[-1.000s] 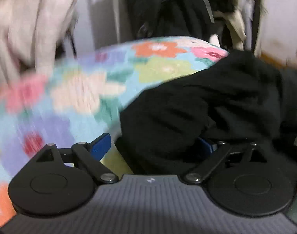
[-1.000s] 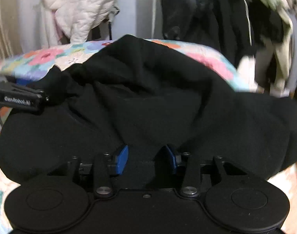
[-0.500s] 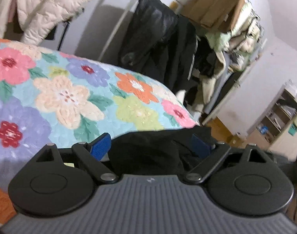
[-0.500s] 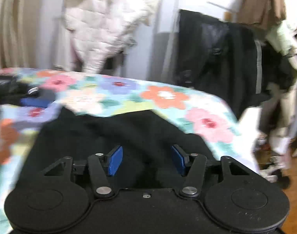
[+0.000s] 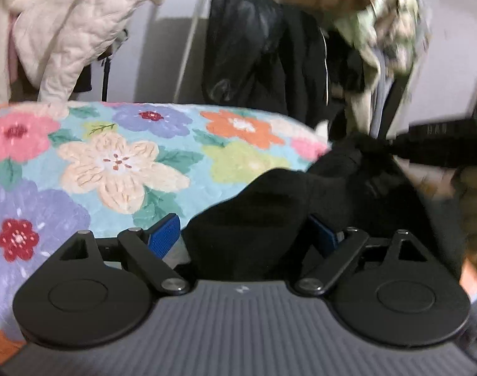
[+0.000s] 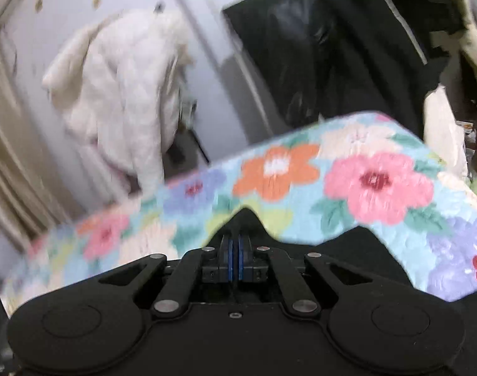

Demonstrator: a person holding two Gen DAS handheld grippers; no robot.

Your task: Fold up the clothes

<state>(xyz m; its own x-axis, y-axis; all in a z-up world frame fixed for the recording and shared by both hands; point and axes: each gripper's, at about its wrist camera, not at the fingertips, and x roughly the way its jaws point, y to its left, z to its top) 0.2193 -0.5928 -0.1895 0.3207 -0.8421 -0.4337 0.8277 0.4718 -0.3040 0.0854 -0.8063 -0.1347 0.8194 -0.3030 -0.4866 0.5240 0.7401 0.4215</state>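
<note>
A black garment [image 5: 269, 206] lies bunched on the flower-patterned quilt [image 5: 113, 163] at its right side. My left gripper [image 5: 243, 232] is open, its blue pads [image 5: 163, 235] wide apart with a fold of the garment lying between them. In the left wrist view my right gripper [image 5: 442, 144] comes in from the right and pinches a raised tip of the cloth. In the right wrist view my right gripper [image 6: 235, 244] is shut, pads pressed together on a peak of the black garment [image 6: 363, 250] above the quilt [image 6: 376, 181].
A white quilted jacket [image 5: 75, 25] hangs behind the bed at the left, also in the right wrist view [image 6: 122, 94]. Black jackets [image 5: 254, 56] and a heap of mixed clothes [image 5: 389, 31] hang at the back right. A pale curtain [image 6: 6, 144] is far left.
My right gripper went from open to shut on the black garment and pulled a corner of it up. The left gripper stayed open and swung back toward the garment.
</note>
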